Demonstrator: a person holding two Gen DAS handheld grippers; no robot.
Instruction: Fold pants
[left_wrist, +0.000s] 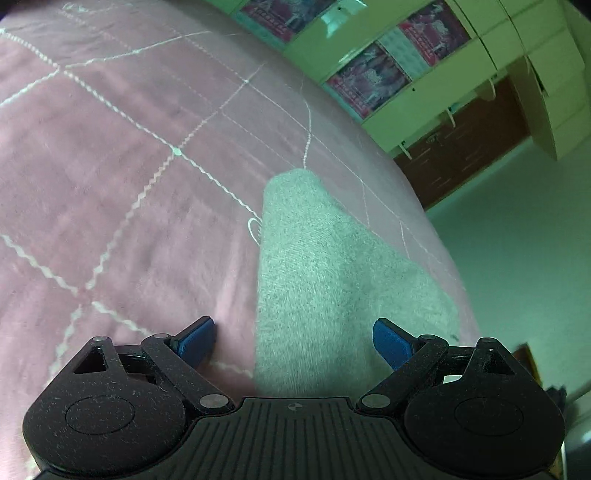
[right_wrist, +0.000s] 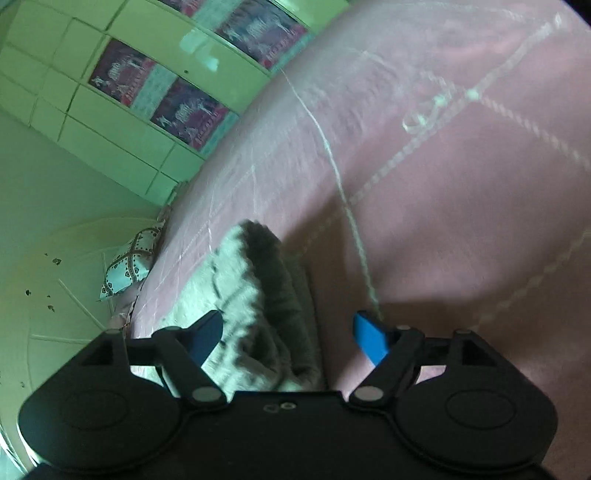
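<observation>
The grey fuzzy pants (left_wrist: 325, 273) lie on a pink bedspread (left_wrist: 110, 184), stretching away from my left gripper (left_wrist: 293, 341) toward the bed's far edge. The left gripper is open, its blue pads astride the near end of the fabric, not closed on it. In the right wrist view the pants (right_wrist: 258, 295) show a bunched, folded-over end with a ribbed edge. My right gripper (right_wrist: 288, 338) is open, its left pad over the fabric and its right pad over the bedspread (right_wrist: 461, 203).
The pink bedspread has white zigzag stitching. Green cabinets (left_wrist: 424, 96) with pink picture panels stand past the bed's far edge. A patterned pillow (right_wrist: 129, 266) lies at the bed's edge in the right wrist view. Pale floor (left_wrist: 517, 240) lies to the right.
</observation>
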